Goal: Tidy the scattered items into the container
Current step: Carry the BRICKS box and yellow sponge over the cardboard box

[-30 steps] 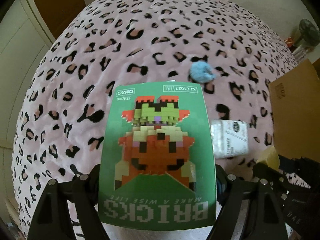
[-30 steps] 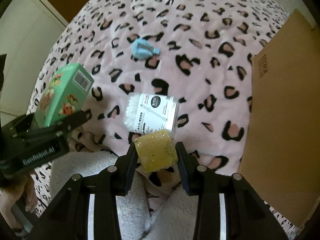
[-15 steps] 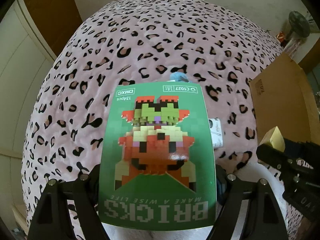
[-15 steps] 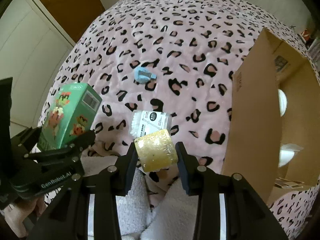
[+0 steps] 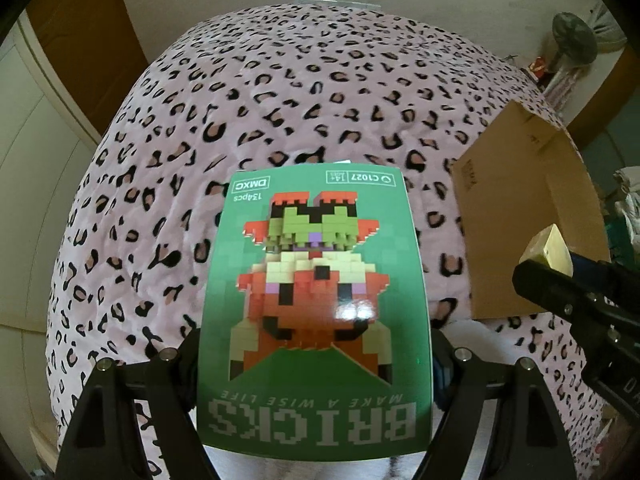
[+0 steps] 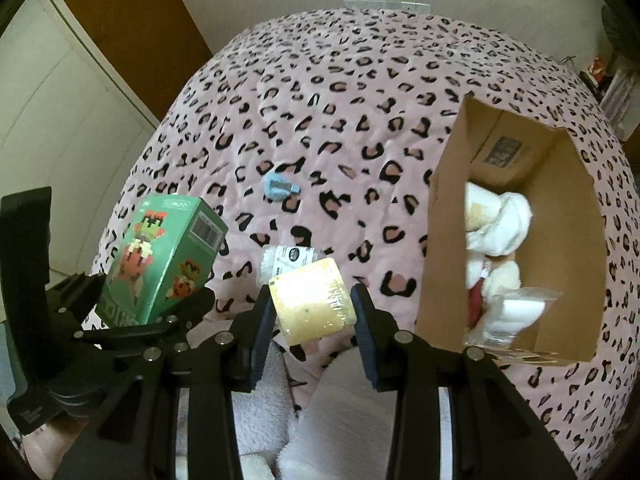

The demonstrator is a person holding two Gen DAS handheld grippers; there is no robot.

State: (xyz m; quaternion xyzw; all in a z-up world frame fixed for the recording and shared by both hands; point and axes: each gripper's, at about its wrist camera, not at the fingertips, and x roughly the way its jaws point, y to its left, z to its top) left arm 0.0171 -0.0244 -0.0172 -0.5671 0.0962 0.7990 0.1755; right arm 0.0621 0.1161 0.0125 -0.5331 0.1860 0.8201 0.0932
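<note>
Left gripper (image 5: 316, 360): clamped on the green bricks box (image 5: 316, 304), held above the bed.
Right gripper (image 6: 314, 312): closed on a yellow sponge (image 6: 312, 300), beside the carton.
Carton (image 6: 440, 248): open on the leopard-print blanket (image 6: 360, 100), white items inside.
Still out: blue toy (image 6: 280, 188), swab box (image 6: 288, 258).

On your green box (image 5: 316, 308), upside down in the left wrist view, you can read "BRICKS", "MAKE A WISE LIFE", "DMXC", "134pcs" and "C1027". Print on the carton (image 5: 528, 216) is too small to read.
</note>
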